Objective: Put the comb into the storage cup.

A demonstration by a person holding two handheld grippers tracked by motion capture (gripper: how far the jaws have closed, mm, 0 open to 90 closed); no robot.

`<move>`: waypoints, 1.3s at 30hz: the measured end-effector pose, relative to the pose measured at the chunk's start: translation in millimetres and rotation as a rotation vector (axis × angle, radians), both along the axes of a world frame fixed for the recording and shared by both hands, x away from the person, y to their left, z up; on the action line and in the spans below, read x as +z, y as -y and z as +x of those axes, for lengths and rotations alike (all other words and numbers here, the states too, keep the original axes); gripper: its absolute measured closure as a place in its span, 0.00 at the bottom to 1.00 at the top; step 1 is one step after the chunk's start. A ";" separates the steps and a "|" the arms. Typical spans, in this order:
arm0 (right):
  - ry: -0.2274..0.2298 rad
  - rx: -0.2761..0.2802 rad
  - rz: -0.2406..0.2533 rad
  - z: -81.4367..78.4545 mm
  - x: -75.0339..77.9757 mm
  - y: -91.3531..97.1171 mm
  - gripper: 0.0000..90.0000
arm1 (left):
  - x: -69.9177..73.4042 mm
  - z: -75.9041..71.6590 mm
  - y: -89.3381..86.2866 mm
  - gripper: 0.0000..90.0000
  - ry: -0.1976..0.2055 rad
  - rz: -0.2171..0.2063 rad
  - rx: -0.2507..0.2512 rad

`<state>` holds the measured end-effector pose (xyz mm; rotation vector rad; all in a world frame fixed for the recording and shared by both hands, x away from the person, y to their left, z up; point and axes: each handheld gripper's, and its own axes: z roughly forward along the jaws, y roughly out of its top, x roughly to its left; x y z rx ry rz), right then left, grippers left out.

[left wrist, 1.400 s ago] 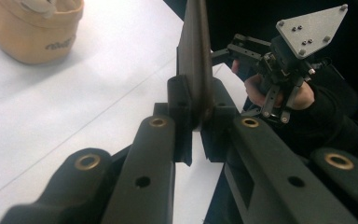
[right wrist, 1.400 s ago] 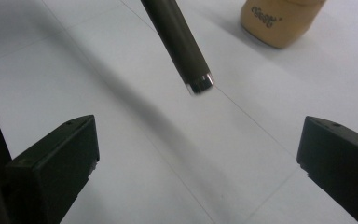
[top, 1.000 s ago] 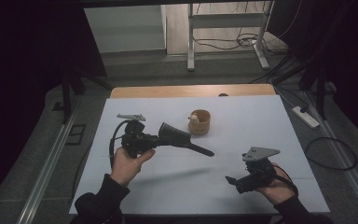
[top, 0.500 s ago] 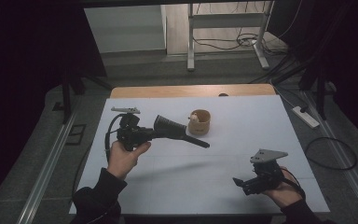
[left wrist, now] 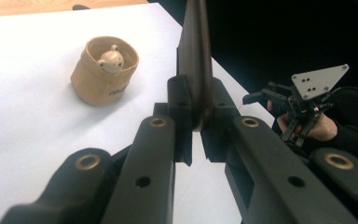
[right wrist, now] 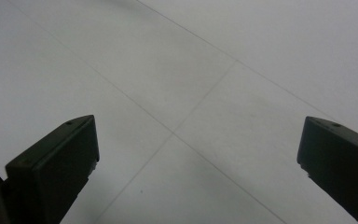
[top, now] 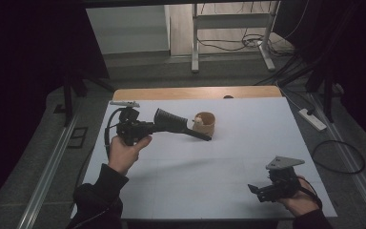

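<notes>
held thing: dark long-handled scoop (top: 177, 123), over the white table (top: 228, 157) just beside the tan pouch (top: 205, 123) | left gripper (left wrist: 195, 121): clamped on its thin handle edge | right gripper (right wrist: 198, 154): jaws wide apart, empty | handling: likely light, rigid, slick plastic; best gripped near the handle's middle

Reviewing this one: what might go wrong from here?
The left hand-held gripper pinches the black long-handled dustpan only by its thin handle edge, so it might twist or slip. The dustpan's far end sits close beside the small tan fabric pouch; a swing may tip the pouch.
</notes>
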<state>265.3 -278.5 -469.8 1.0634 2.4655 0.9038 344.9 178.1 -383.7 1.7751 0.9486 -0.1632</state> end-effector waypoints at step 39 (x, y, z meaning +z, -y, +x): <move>-0.024 -0.190 0.040 -24.3 11.6 33.4 0.00 | 26.8 45.4 0.5 0.92 0.000 0.048 0.084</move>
